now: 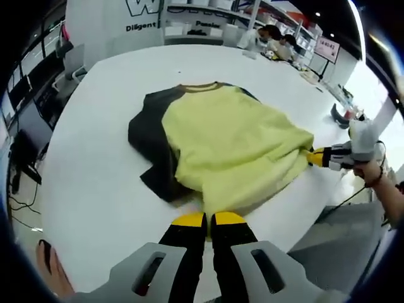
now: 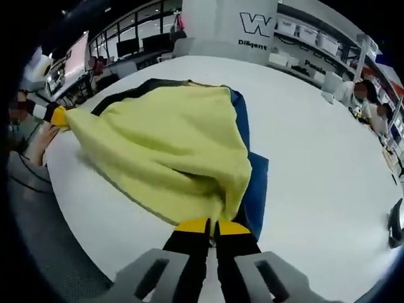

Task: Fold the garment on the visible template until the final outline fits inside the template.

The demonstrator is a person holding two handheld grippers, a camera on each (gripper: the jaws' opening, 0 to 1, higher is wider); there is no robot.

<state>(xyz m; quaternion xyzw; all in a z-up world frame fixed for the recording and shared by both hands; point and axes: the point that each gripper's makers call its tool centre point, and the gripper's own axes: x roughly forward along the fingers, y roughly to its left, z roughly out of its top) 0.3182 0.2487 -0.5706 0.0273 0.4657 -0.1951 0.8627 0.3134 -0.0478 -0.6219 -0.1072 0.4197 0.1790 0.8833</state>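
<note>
A yellow garment (image 1: 233, 142) with a dark sleeve (image 1: 148, 136) lies rumpled on the white table (image 1: 95, 189), collar at the far side. My left gripper (image 1: 208, 219) is shut on its near yellow edge. In the left gripper view the right gripper (image 1: 317, 157) comes in from the right, closed on the cloth's right corner. In the right gripper view the garment (image 2: 164, 148) spreads ahead with a blue sleeve (image 2: 255, 183) on its right side. My right gripper (image 2: 213, 226) pinches the yellow cloth there, and the left gripper (image 2: 58, 116) holds the far left corner. No template outline can be made out.
The table edge (image 2: 95, 249) runs close along the near left side of the right gripper view. A person's hand (image 1: 365, 142) holds the right gripper. Shelves and seated people (image 1: 271, 35) are beyond the table. A dark object (image 1: 341, 117) lies near the far right edge.
</note>
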